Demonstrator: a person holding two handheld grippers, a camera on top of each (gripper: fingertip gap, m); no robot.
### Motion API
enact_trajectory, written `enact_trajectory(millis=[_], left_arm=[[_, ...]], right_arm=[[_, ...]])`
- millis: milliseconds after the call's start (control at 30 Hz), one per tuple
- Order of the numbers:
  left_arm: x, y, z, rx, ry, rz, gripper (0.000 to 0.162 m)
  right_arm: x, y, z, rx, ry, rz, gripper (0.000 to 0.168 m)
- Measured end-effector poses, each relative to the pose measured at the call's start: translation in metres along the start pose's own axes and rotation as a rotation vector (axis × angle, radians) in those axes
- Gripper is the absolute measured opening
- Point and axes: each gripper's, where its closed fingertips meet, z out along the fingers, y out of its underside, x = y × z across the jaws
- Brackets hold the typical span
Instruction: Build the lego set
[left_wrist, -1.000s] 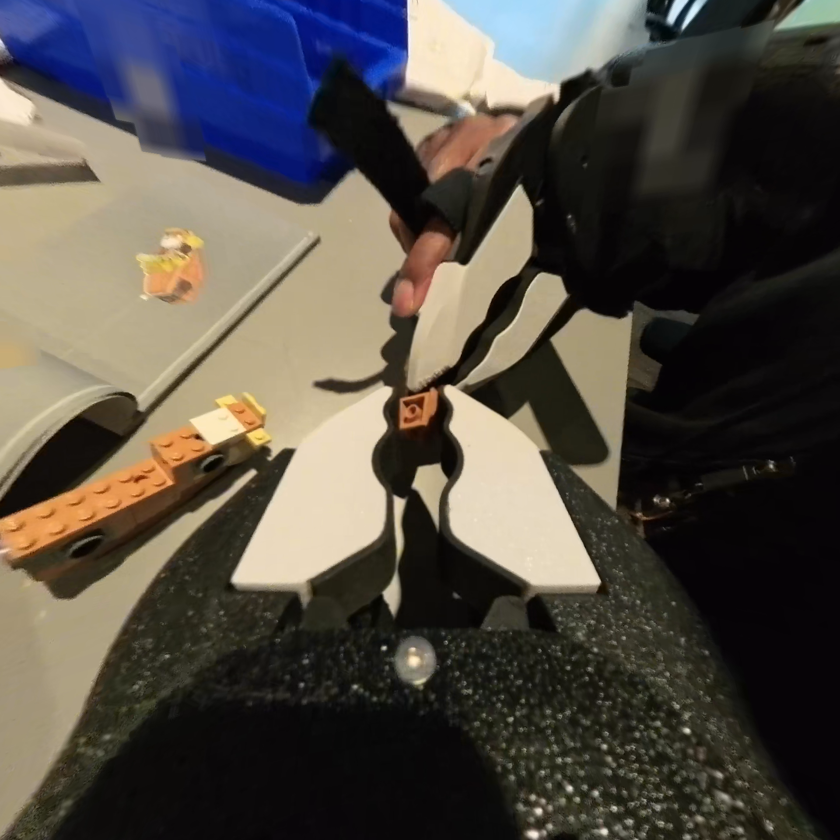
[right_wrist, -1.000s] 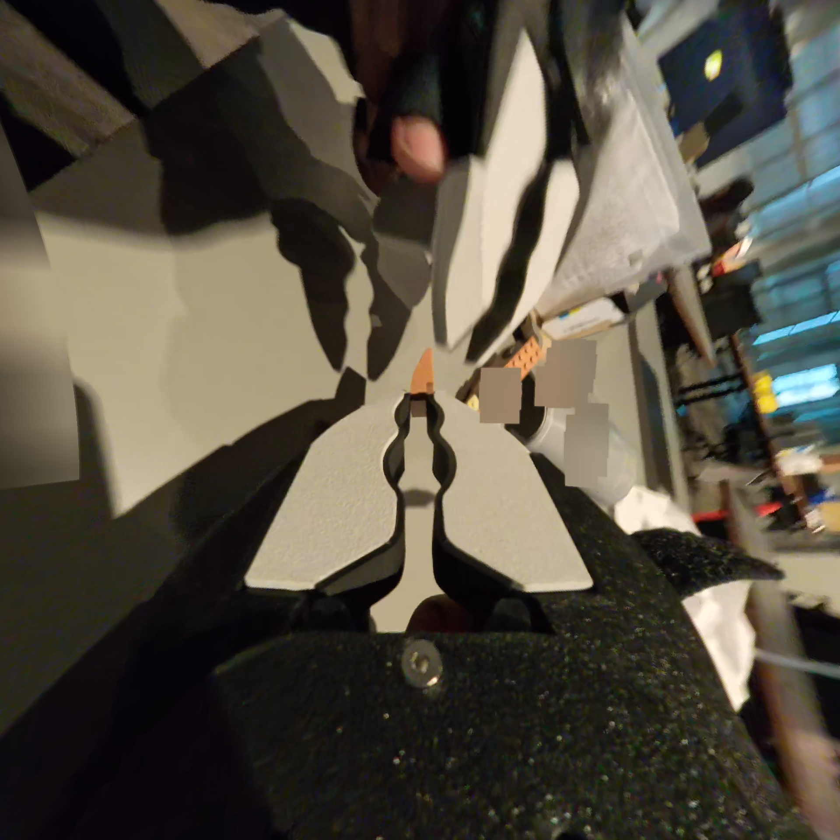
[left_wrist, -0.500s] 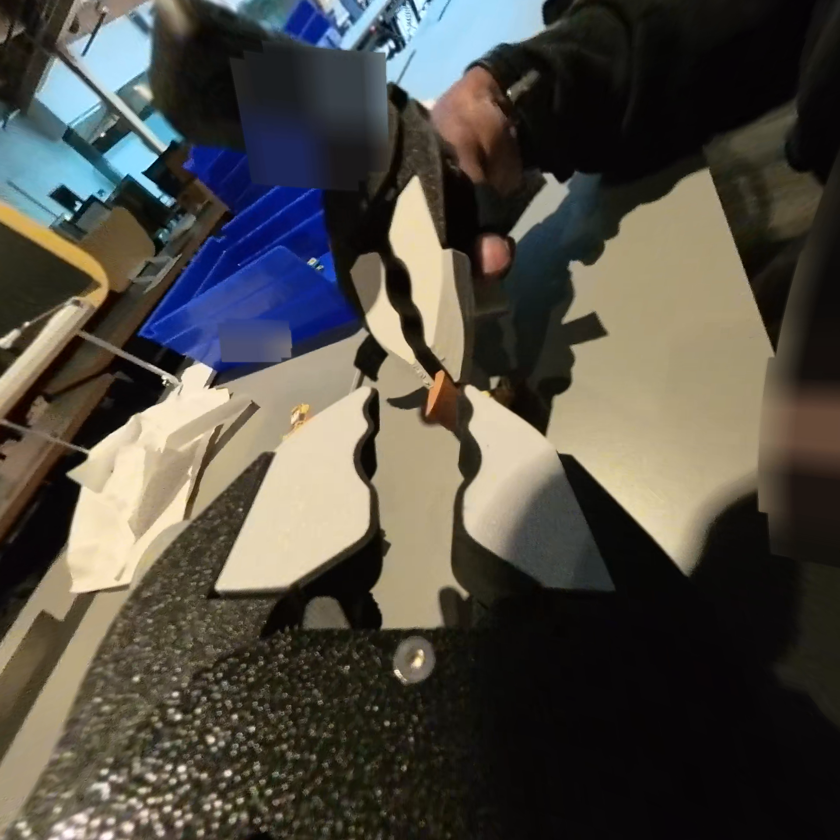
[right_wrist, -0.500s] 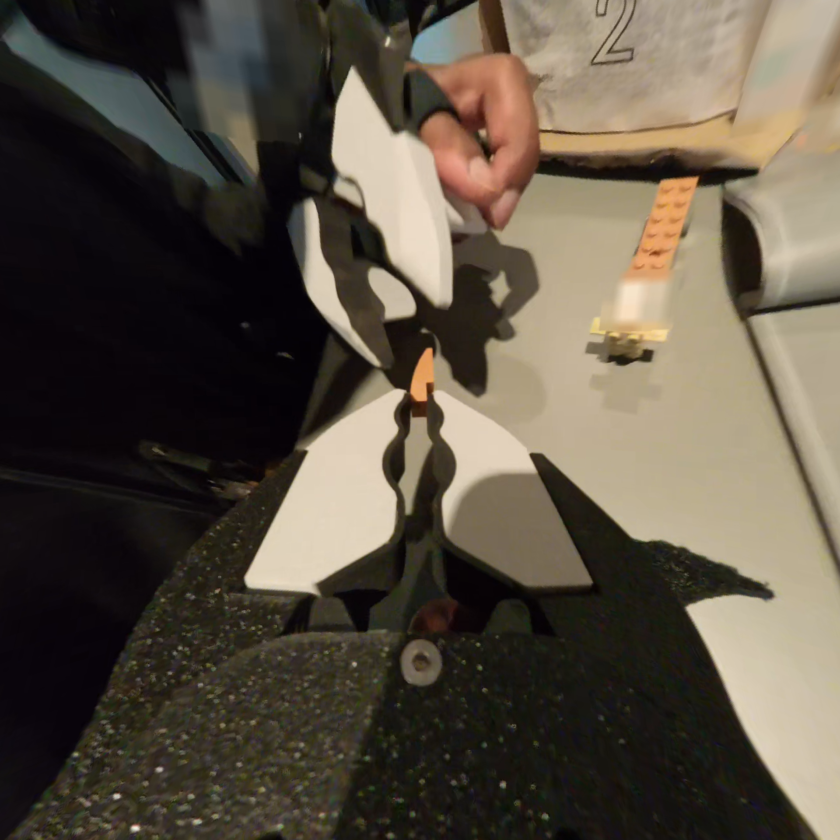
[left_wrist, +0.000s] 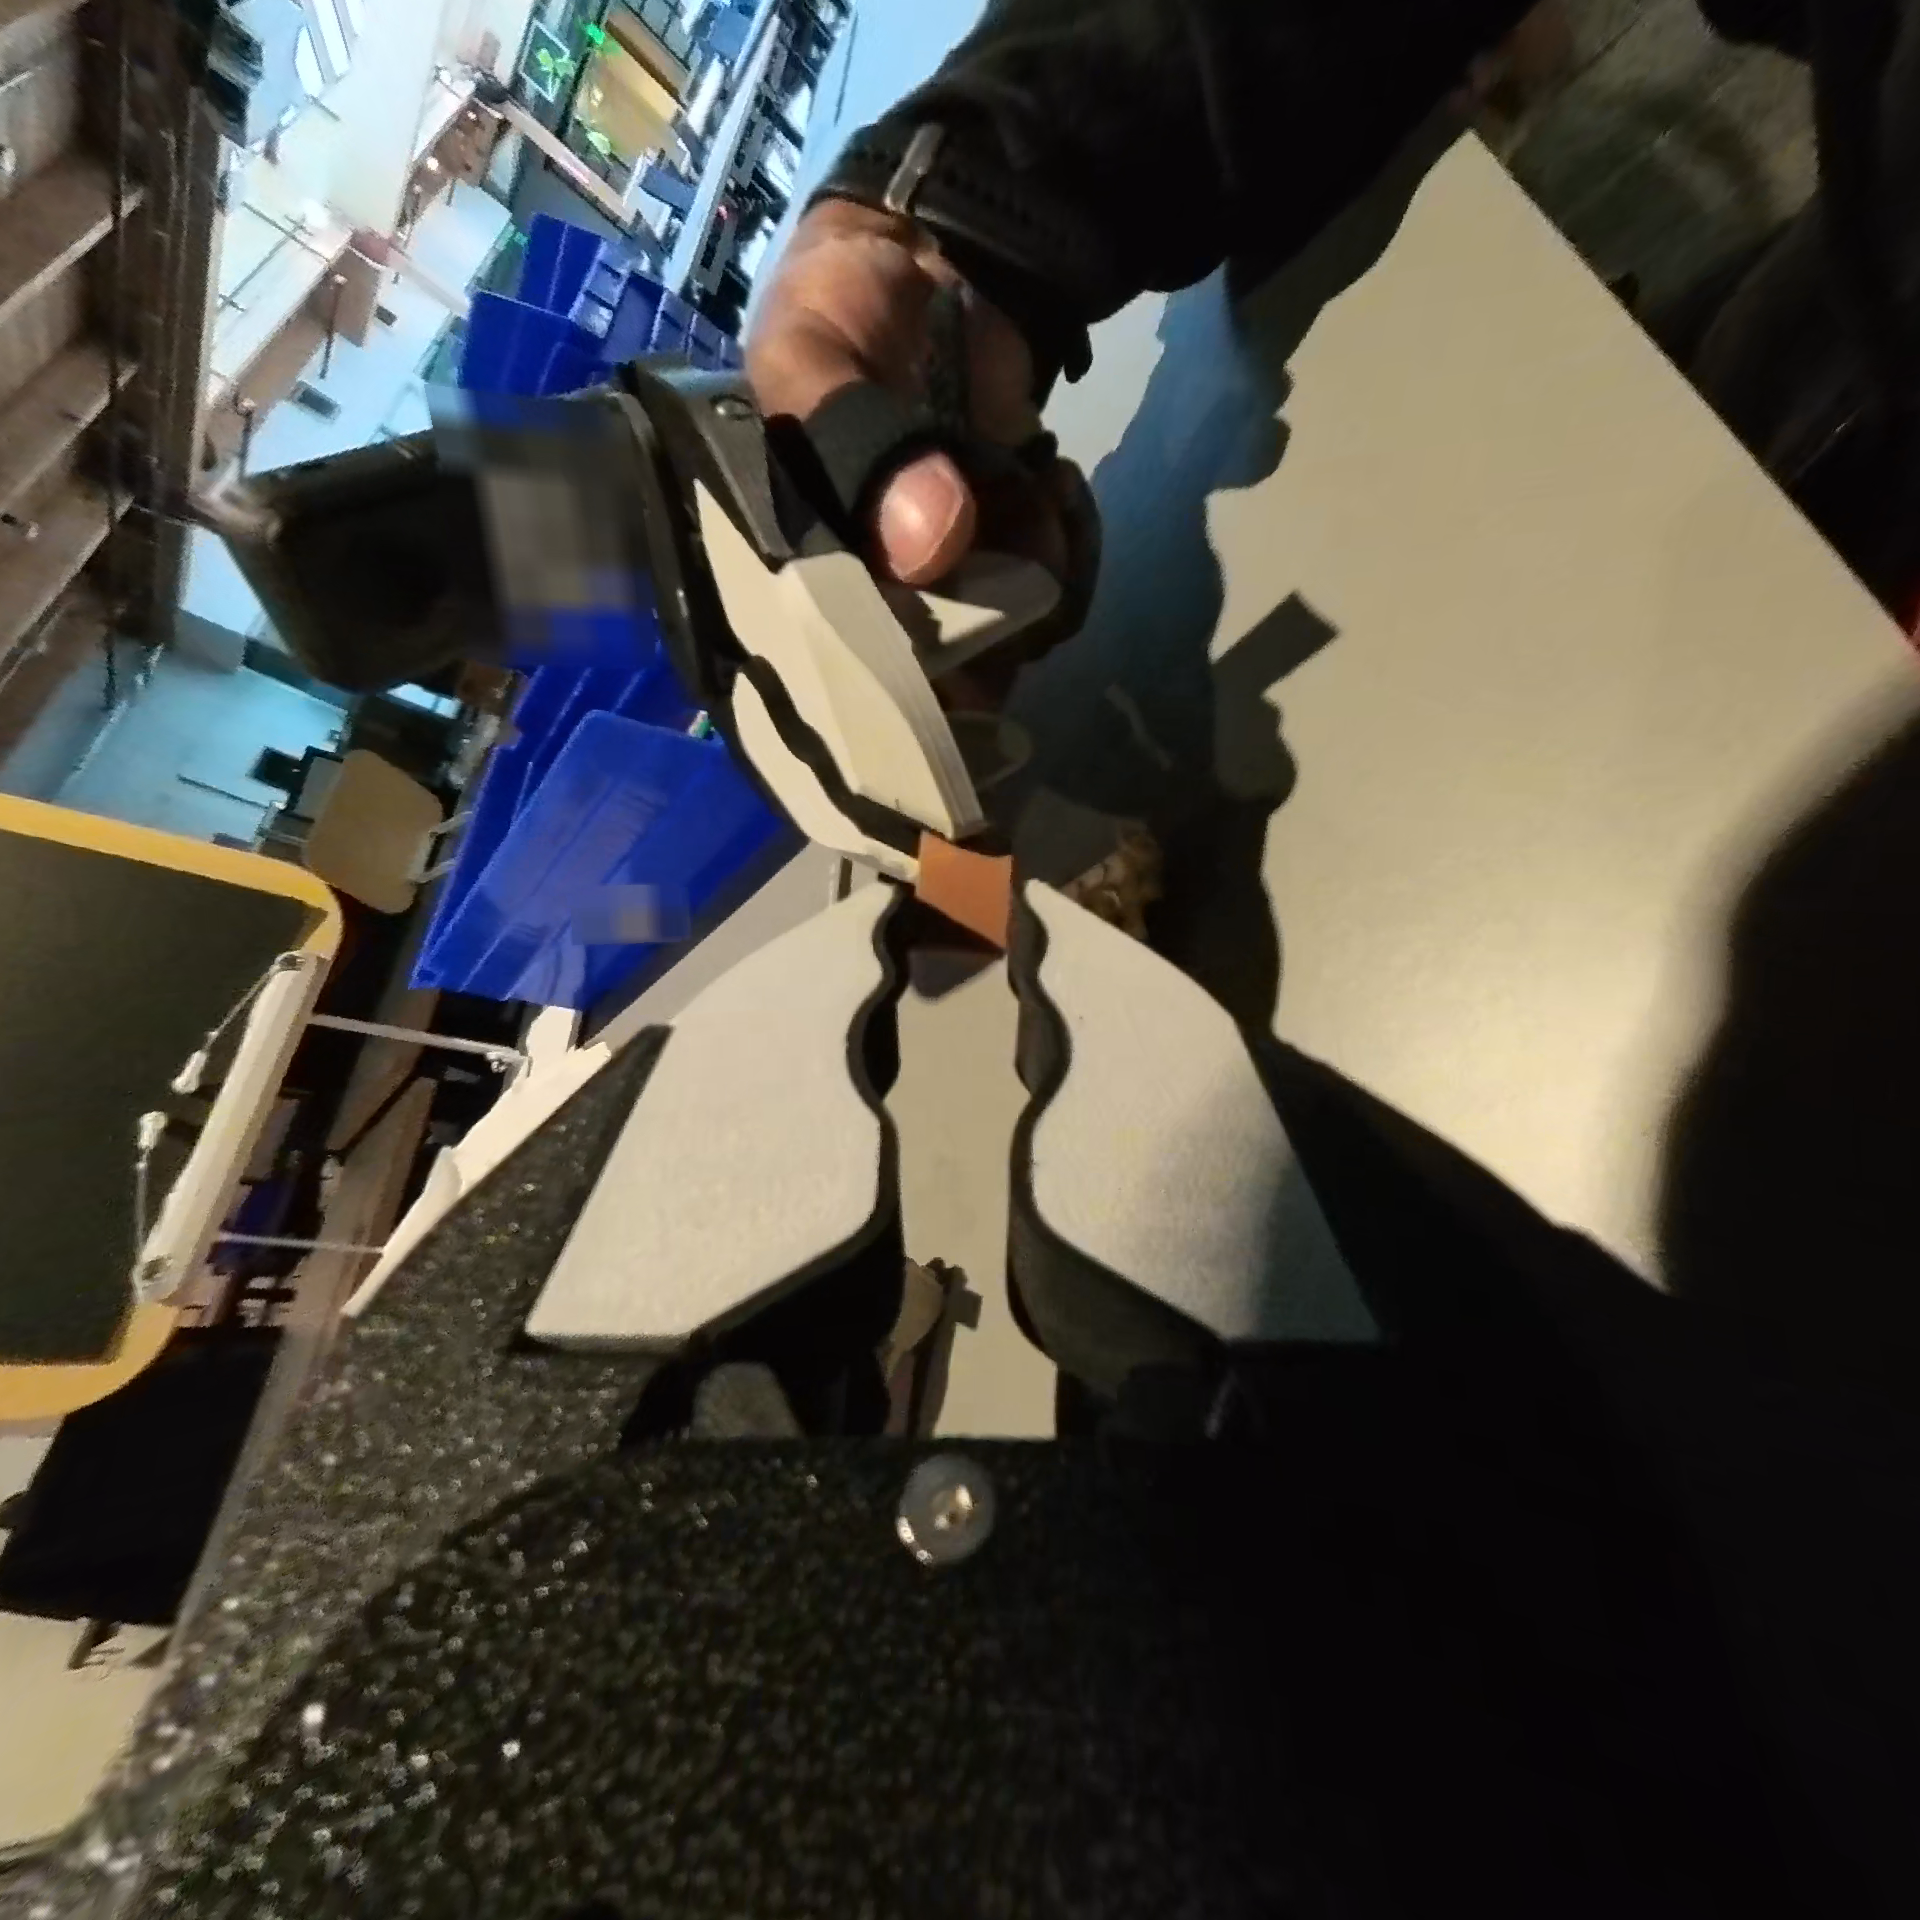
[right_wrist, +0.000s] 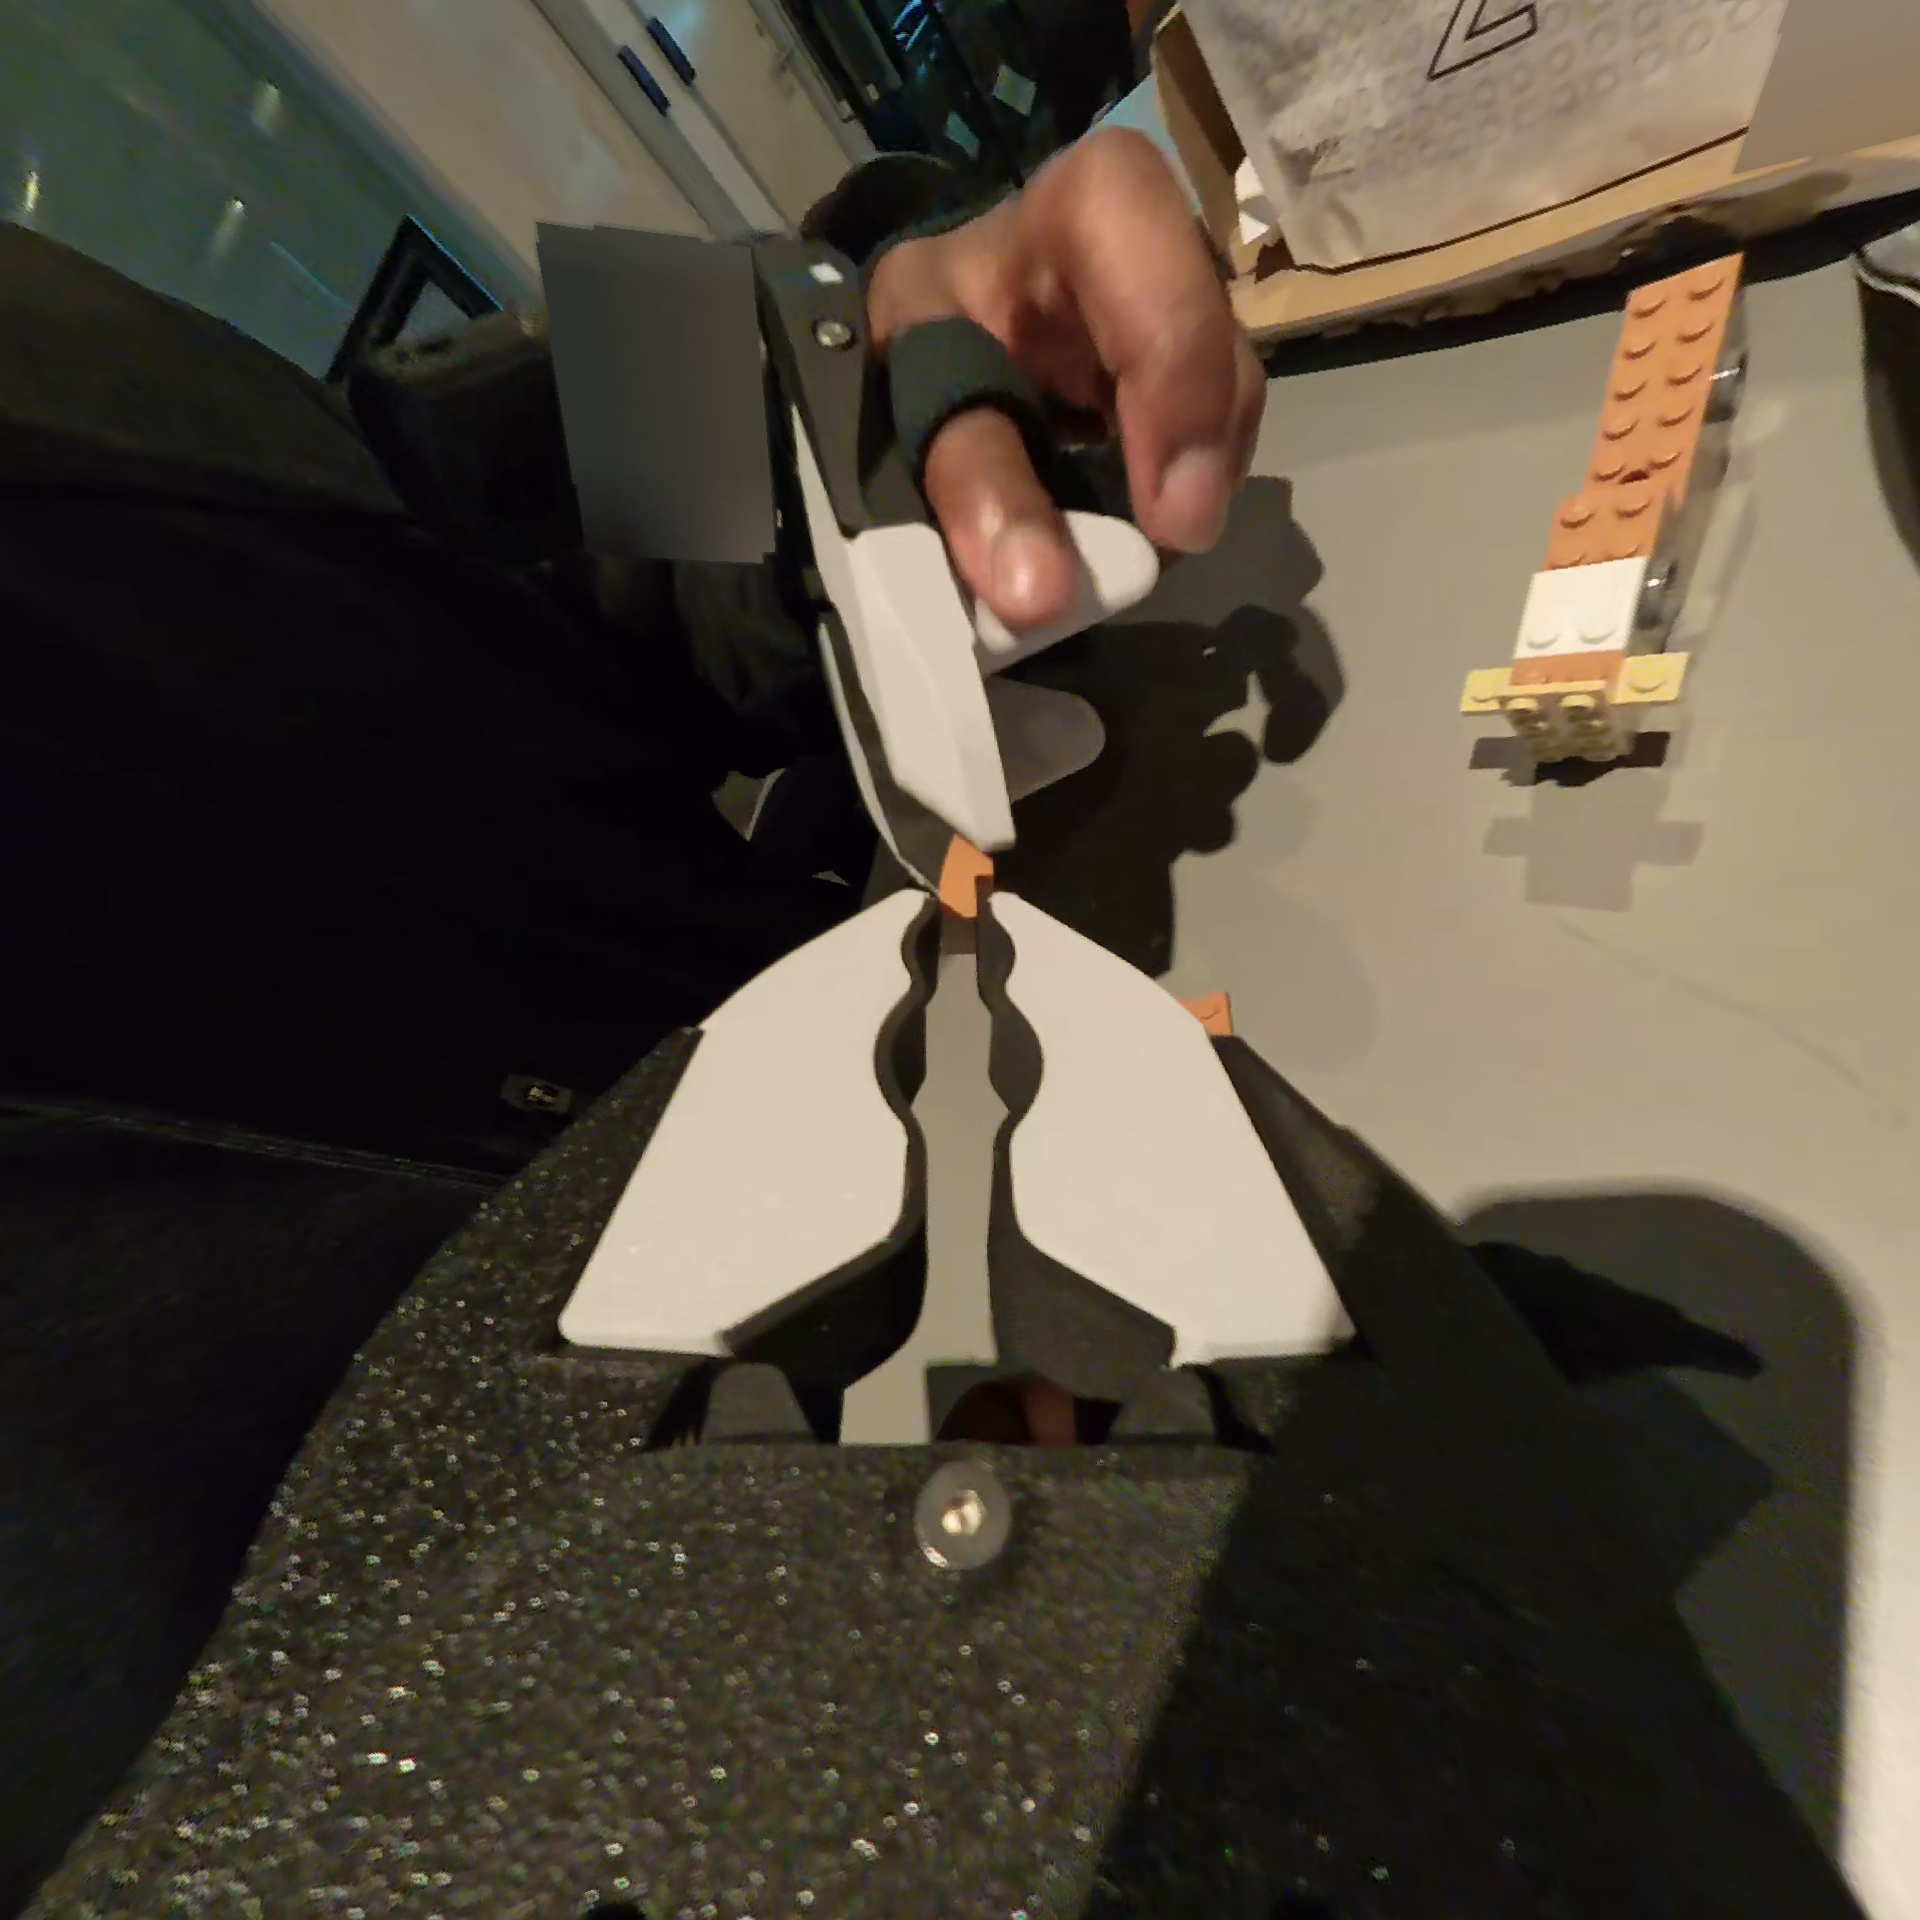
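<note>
Orange brick (left_wrist: 964, 902) sits mid-air above the table (right_wrist: 1455, 1039), both our right gripper (right_wrist: 961, 920) and left gripper (left_wrist: 961, 935) narrowly closed on it, so we should release one side slowly.

Orange brick (right_wrist: 962, 885) mostly hidden between tool tips

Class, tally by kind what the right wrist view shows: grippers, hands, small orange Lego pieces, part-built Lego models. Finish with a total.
Grippers: 2, right gripper and left gripper
Hands: 1, hand
Small orange pieces: 2, held piece and table piece
Part-built models: 1, orange model
Total: 6
</note>
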Motion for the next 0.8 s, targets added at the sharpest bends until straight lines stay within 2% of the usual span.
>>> enact_trajectory(millis=[167,267,333,467,567,800], left_arm=[[0.003,0.008,0.005,-0.051,0.002,-0.043,0.017],[0.008,0.011,0.007,-0.051,0.038,-0.157,0.016],[0.013,0.02,0.008,-0.106,0.071,-0.246,0.016],[0.026,0.035,0.005,-0.215,0.149,-0.443,0.016],[0.033,0.036,0.007,-0.22,0.193,-0.585,0.016],[0.033,0.042,0.011,-0.26,0.231,-0.692,0.017]], right_arm=[[0.009,0.0,-0.002,0.004,0.048,-0.025,0.008],[0.023,0.0,-0.012,-0.004,0.138,-0.08,0.025],[0.035,0.007,-0.024,-0.042,0.227,-0.145,0.038],[0.053,0.04,-0.042,-0.208,0.347,-0.271,0.054],[0.052,0.05,-0.04,-0.252,0.352,-0.324,0.06],[0.051,0.061,-0.017,-0.359,0.424,-0.446,0.067]])
